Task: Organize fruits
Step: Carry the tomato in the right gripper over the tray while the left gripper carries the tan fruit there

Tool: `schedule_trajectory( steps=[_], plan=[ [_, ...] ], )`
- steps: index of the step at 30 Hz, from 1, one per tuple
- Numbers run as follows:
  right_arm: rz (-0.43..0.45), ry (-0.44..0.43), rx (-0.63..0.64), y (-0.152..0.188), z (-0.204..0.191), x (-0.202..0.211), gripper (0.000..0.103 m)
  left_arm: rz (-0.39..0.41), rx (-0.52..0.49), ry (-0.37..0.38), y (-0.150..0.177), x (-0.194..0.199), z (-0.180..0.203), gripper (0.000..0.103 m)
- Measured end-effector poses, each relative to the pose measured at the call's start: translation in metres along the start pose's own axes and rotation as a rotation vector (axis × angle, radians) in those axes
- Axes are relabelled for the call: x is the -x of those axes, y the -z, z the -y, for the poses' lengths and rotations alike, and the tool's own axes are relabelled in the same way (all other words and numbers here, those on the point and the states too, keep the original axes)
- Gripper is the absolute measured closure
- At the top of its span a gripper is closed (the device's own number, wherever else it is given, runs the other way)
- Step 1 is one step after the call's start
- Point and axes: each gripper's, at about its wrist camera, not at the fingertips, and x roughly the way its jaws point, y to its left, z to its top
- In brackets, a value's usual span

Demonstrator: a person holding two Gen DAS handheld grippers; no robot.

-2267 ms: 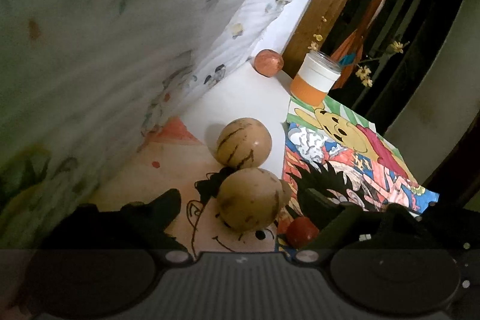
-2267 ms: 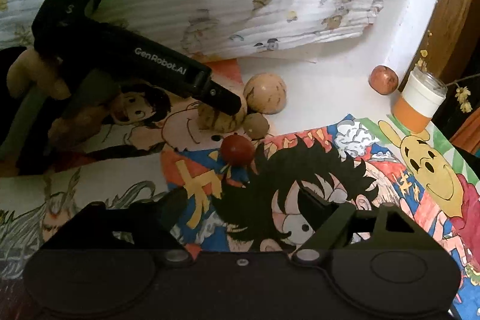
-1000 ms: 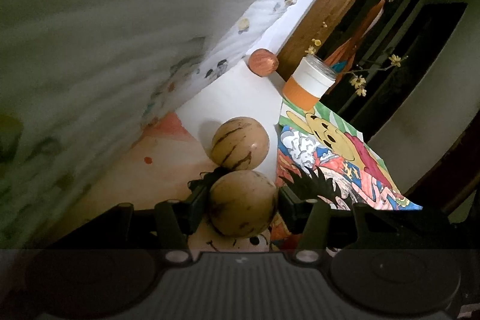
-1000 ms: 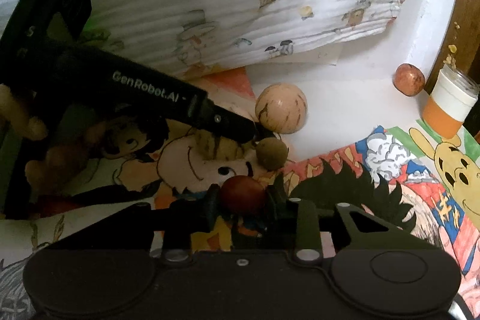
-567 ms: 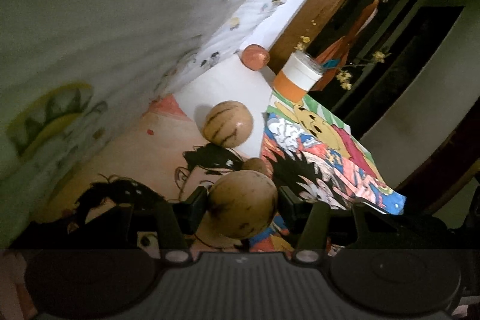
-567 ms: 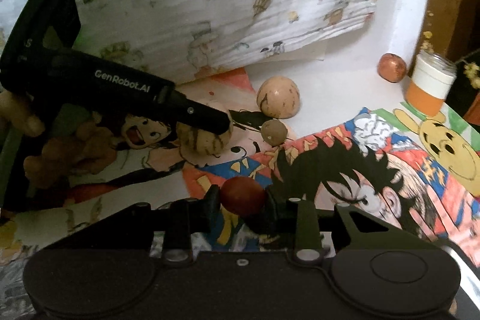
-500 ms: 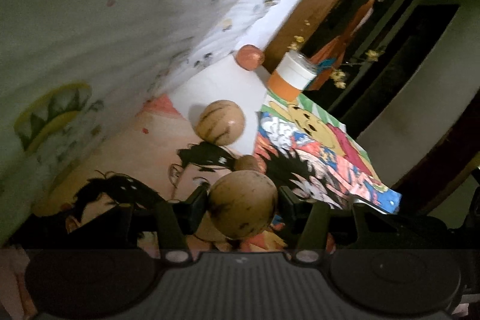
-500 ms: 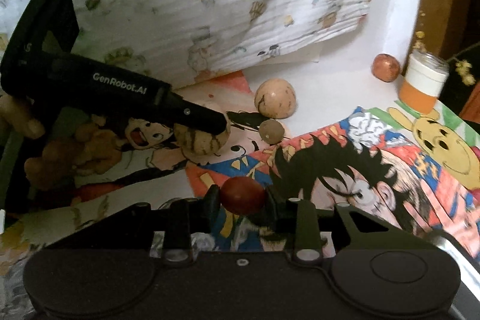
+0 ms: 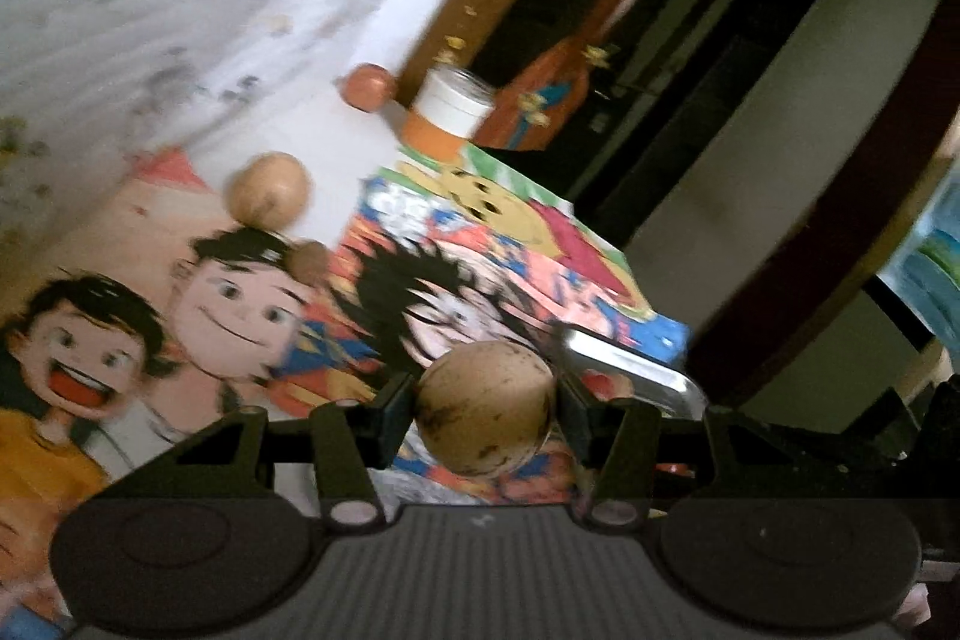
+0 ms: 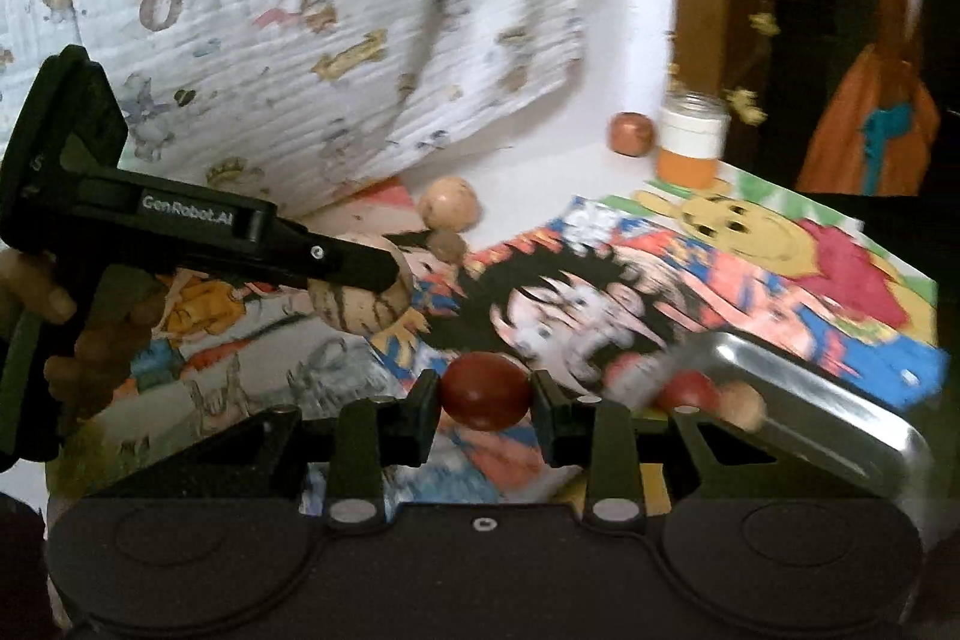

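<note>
Round tan melon [image 9: 485,409] bore dark brown streaks and speckles. Small oval fruit [image 10: 486,391] was deep glossy red. Second round tan melon [image 9: 268,189] showed faint stripes. Printed cartoon mat [image 10: 660,292] carried black spiky hair, yellow bear, red and blue patches. Jar [image 10: 690,147] was white above, orange below. Metal tray [image 10: 828,424] was plain silver.

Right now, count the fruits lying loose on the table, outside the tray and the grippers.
3: a tan round fruit near the printed cloth, a small brown fruit just in front of it, and a reddish fruit beside the jar. More may be hidden from view.
</note>
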Motion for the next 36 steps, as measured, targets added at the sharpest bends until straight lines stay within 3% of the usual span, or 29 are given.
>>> schedule_trajectory(
  steps=[13, 26, 36],
  plan=[
    [0.004, 0.092, -0.066, 0.058, 0.012, 0.058, 0.069, -0.109, -0.063, 0.069, 0.048, -0.013, 0.058, 0.047],
    [-0.003, 0.134, -0.108, 0.099, 0.012, 0.078, 0.068, -0.214, -0.153, 0.063, 0.082, -0.019, 0.089, 0.047],
    [-0.003, 0.166, -0.142, 0.115, 0.017, 0.089, 0.068, -0.241, -0.194, 0.036, 0.093, -0.023, 0.101, 0.047]
  ],
)
